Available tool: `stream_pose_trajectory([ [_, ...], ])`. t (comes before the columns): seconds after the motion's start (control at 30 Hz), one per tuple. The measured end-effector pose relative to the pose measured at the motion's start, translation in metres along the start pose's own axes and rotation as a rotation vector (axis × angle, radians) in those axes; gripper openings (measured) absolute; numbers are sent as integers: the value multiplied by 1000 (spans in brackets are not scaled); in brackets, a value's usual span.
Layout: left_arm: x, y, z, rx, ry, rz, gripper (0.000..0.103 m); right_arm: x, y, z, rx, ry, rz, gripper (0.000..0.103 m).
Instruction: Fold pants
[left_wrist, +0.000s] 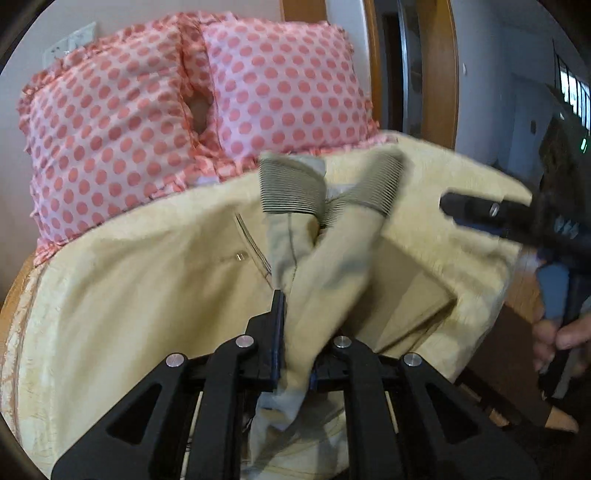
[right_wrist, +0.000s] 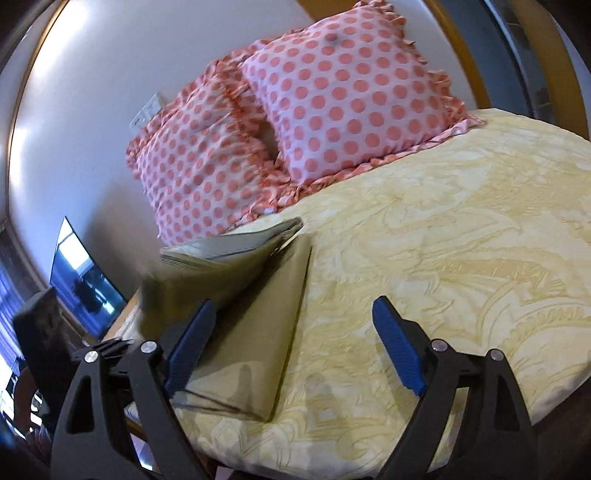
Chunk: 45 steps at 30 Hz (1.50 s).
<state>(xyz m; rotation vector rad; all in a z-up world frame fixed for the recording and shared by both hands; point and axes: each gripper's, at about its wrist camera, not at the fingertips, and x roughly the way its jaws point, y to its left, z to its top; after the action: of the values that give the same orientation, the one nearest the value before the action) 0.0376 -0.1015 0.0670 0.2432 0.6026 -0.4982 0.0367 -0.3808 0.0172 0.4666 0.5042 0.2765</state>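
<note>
The pants (left_wrist: 317, 266), khaki with ribbed cuffs, lie partly folded on the bed (right_wrist: 443, 236) in front of two polka-dot pillows (right_wrist: 332, 103). The left claw (left_wrist: 295, 332) is clamped on a bunched fold of them. The right claw (right_wrist: 291, 350) stands wide open, holding nothing, its left finger (right_wrist: 190, 343) over the cloth. Judgement: carry the gripped fold over evenly, edges aligned, and release only once flat.
</note>
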Motion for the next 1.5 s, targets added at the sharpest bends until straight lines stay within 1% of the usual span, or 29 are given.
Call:
stream_pose_trajectory([
  [0.1, 3, -15, 0, 34, 4, 9, 9, -3, -1, 7, 5, -27, 4, 87],
  [0.17, 12, -25, -12, 75, 27, 24, 10, -2, 4, 15, -5, -33, 11, 87],
  [0.23, 11, -33, -19, 121, 12, 54, 10, -2, 13, 23, -14, -39, 45, 89],
  [0.27, 9, -33, -19, 124, 9, 52, 14, -3, 17, 25, -18, -42, 61, 90],
  [0.3, 3, -29, -19, 92, 9, 13, 18, -3, 22, 27, -25, -44, 84, 91],
  [0.33, -3, -24, -18, 60, 7, -30, 31, 0, 31, 31, -36, -40, 117, 92],
  [0.37, -11, -19, -18, 27, 2, -70, 52, 3, 37, 33, -46, -33, 145, 92],
  [0.4, -25, -12, -17, -9, -19, -88, 67, 5, 43, 34, -53, -26, 166, 92],
  [0.43, -38, -6, -17, -29, -55, -91, 89, 10, 53, 35, -65, -10, 205, 92],
  [0.47, -55, 4, -16, -52, -114, -93, 92, 15, 60, 35, -75, 7, 238, 92],
  [0.5, -63, 12, -14, -68, -135, -81, 92, 21, 66, 34, -86, 29, 265, 92],
  [0.57, -68, 34, -11, -119, -156, -19, 93, 36, 81, 30, -115, 88, 300, 92],
  [0.6, -63, 50, -10, -152, -144, 28, 93, 44, 86, 27, -127, 116, 307, 92],
  [0.67, -45, 75, -14, -218, -83, 91, 93, 61, 94, 19, -146, 185, 289, 92],
  [0.73, -24, 97, -26, -293, 3, 106, 92, 72, 92, 10, -139, 250, 252, 92],
  [0.8, -9, 107, -42, -347, 73, 84, 92, 79, 85, -4, -123, 322, 204, 92],
  [0.9, -12, 97, -44, -276, 83, 108, 92, 69, 88, -19, -207, 353, 176, 92],
  [0.97, -21, 107, -38, -313, 67, 20, 92, 67, 92, -15, -254, 388, 154, 90],
  [1.03, -29, 127, -32, -372, 34, -5, 92, 63, 85, 3, -230, 351, 144, 88],
  [1.1, -32, 160, -20, -437, 1, 8, 92, 68, 68, 33, -186, 278, 77, 88],
  [1.17, -23, 192, -10, -503, 3, -11, 90, 89, 48, 55, -151, 288, 20, 82],
  [1.2, -11, 210, -7, -543, 27, -39, 89, 100, 42, 60, -142, 306, 1, 74],
  [1.23, -1, 222, -4, -568, 53, -46, 83, 111, 36, 64, -135, 331, -20, 68],
  [1.27, 10, 232, -2, -578, 79, -37, 80, 124, 30, 65, -130, 367, -37, 66],
  [1.33, 26, 243, -1, -592, 131, -27, 77, 138, 25, 64, -131, 406, -42, 65],
  [1.37, 34, 245, 0, -589, 150, -41, 77, 143, 24, 61, -145, 426, -52, 65],
  [1.43, 41, 247, 0, -586, 171, -46, 76, 144, 24, 58, -172, 421, -56, 62],
  [1.47, 47, 248, 0, -589, 184, -61, 76, 144, 24, 57, -184, 424, -54, 59],
  [1.5, 49, 248, 0, -591, 190, -69, 76, 144, 26, 59, -186, 427, -46, 51],
])
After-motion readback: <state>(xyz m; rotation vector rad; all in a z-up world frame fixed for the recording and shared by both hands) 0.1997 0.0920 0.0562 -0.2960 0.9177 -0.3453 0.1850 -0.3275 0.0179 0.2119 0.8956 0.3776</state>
